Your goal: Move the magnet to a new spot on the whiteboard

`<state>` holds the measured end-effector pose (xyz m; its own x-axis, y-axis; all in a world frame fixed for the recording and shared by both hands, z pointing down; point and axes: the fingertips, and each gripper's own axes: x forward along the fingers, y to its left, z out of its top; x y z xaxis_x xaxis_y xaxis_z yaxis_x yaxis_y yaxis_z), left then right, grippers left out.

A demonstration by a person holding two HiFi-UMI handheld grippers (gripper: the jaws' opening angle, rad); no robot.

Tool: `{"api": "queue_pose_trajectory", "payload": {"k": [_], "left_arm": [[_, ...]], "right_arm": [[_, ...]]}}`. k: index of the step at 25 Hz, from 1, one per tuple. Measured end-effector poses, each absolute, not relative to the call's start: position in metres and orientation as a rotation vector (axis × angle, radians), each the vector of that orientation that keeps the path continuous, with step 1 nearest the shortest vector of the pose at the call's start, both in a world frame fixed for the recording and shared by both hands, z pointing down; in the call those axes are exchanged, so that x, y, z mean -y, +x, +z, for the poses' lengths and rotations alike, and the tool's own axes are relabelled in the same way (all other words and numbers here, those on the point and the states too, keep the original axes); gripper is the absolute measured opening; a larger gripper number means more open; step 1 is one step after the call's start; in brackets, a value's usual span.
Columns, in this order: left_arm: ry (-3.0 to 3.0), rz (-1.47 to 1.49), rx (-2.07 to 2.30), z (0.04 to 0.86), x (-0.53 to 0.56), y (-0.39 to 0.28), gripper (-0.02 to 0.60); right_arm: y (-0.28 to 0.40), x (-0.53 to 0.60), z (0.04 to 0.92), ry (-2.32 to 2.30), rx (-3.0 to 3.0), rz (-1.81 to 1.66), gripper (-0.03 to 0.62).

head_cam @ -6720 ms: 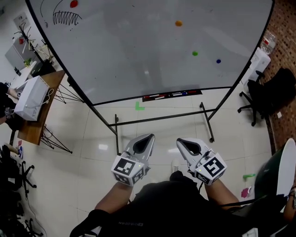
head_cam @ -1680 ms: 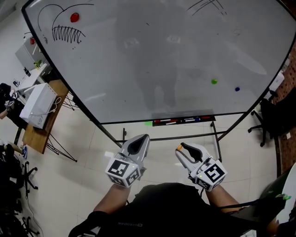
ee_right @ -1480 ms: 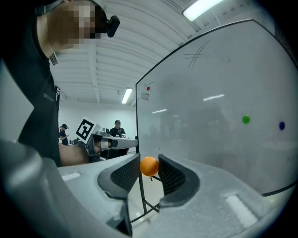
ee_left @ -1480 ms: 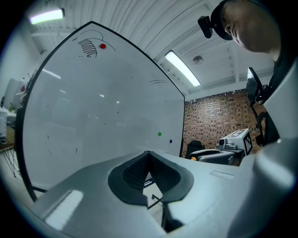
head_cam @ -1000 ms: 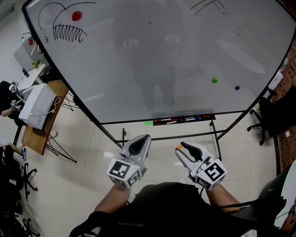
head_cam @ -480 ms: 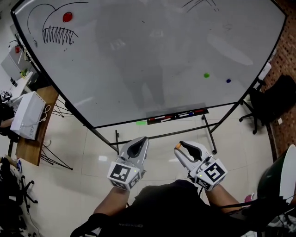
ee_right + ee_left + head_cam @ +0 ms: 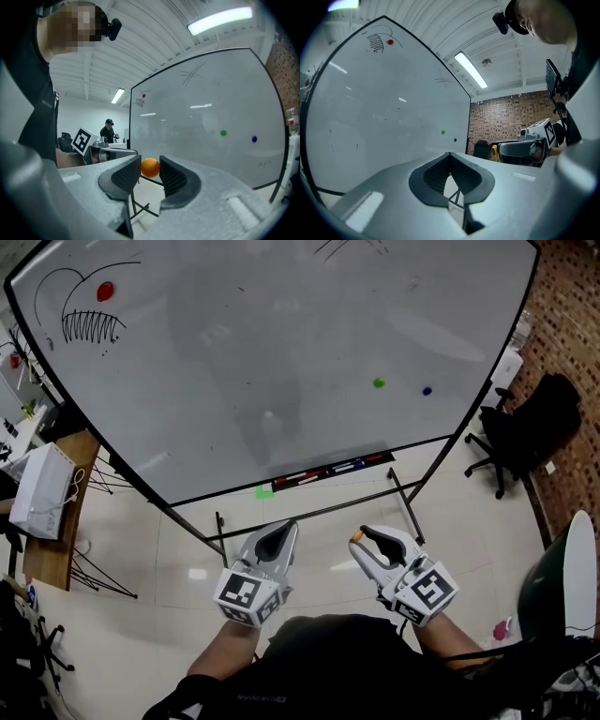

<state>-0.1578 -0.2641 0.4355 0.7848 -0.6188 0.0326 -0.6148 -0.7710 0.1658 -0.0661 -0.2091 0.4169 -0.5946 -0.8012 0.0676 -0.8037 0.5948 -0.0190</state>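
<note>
one magnet pinched by right gripper fingers; left gripper fingers pressed together, empty. reach a bare whiteboard spot away from the other dots, press flat, then release.

Right gripper pinches an orange magnet near the whiteboard; a green magnet and a blue magnet dot its right side.

Pale tile floor; brick wall right; black office chair; wooden table left.
</note>
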Motion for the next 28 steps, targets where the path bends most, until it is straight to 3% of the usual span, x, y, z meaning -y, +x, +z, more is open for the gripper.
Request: {"api": "queue_pose_trajectory", "payload": {"k": [20,28], "left_arm": [[2.816,0.020,0.856,0.438,0.136,0.092,0.017],[2.836,0.110,0.853,0.427,0.148,0.136,0.017]], "right_arm": [[0.194,0.095,0.423,1.567,2.673,0.060,0.110],[0.251,0.115,0.399,1.613,2.654,-0.069,0.110]]}}
